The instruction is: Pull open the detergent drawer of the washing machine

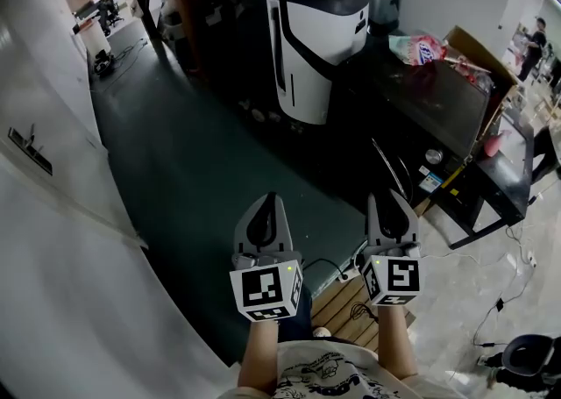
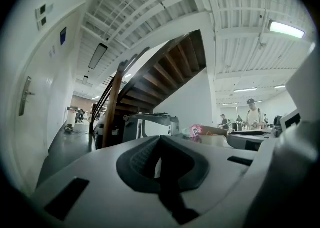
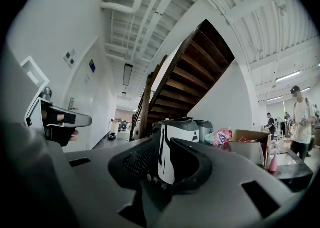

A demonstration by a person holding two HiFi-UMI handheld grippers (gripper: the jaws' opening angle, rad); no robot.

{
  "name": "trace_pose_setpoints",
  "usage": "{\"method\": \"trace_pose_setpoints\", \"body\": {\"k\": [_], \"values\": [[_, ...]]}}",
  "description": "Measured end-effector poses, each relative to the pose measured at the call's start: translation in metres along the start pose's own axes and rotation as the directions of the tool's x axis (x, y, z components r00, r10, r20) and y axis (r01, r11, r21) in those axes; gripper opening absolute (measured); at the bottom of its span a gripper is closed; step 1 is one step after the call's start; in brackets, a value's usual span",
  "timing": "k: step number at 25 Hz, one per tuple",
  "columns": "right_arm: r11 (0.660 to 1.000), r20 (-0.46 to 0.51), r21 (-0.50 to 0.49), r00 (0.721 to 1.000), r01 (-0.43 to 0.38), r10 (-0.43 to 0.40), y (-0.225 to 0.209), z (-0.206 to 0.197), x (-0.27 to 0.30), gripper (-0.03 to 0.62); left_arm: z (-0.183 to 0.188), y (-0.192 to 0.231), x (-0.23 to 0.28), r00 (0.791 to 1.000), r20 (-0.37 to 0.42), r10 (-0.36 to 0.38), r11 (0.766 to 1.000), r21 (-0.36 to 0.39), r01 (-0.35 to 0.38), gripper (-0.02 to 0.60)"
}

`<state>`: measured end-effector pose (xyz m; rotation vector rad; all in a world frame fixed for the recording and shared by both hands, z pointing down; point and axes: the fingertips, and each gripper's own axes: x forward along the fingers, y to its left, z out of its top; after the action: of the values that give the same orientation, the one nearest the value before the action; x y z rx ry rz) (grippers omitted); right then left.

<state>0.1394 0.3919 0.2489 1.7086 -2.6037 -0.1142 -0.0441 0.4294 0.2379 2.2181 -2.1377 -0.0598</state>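
Though the dark glossy counter at right is hard to make out, two grey grippers hover: left gripper pinched together, right gripper parted, both empty.

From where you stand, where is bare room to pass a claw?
Bare: the dark floor between the white wall and the large machine. Crowded: the far end of the black washing machine, with pink bag and cardboard box.
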Motion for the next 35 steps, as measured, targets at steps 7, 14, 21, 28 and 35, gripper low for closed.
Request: {"method": "trace_pose_setpoints", "body": {"k": [7, 14, 21, 28, 35], "values": [[1.000, -0.046, 0.016, 0.999, 0.020, -0.019, -0.001, 0.029, 0.071, 0.149, 0.035, 0.032, 0.069, 0.999, -0.041, -0.025, 1.000, -0.015, 0.024, 0.015], [0.998, -0.056, 0.028, 0.997, 0.059, -0.057, 0.005, 0.063, 0.134, 0.178, 0.072, 0.069, 0.127, 0.997, -0.053, -0.061, 0.998, -0.019, 0.060, 0.015], [0.996, -0.080, 0.039, 0.994, 0.081, -0.078, 0.025, 0.073, 0.170, 0.203, 0.087, 0.102, 0.156, 0.993, -0.073, -0.091, 0.996, -0.020, 0.089, 0.015], [0.997, -0.100, 0.033, 0.992, 0.075, -0.071, 0.038, 0.073, 0.185, 0.213, 0.084, 0.117, 0.170, 0.990, -0.089, -0.106, 0.994, -0.041, 0.103, 0.015], [0.997, -0.123, 0.030, 0.990, 0.067, -0.063, 0.036, 0.061, 0.203, 0.227, 0.071, 0.116, 0.189, 0.987, -0.111, -0.114, 0.993, -0.055, 0.108, 0.015]]}}
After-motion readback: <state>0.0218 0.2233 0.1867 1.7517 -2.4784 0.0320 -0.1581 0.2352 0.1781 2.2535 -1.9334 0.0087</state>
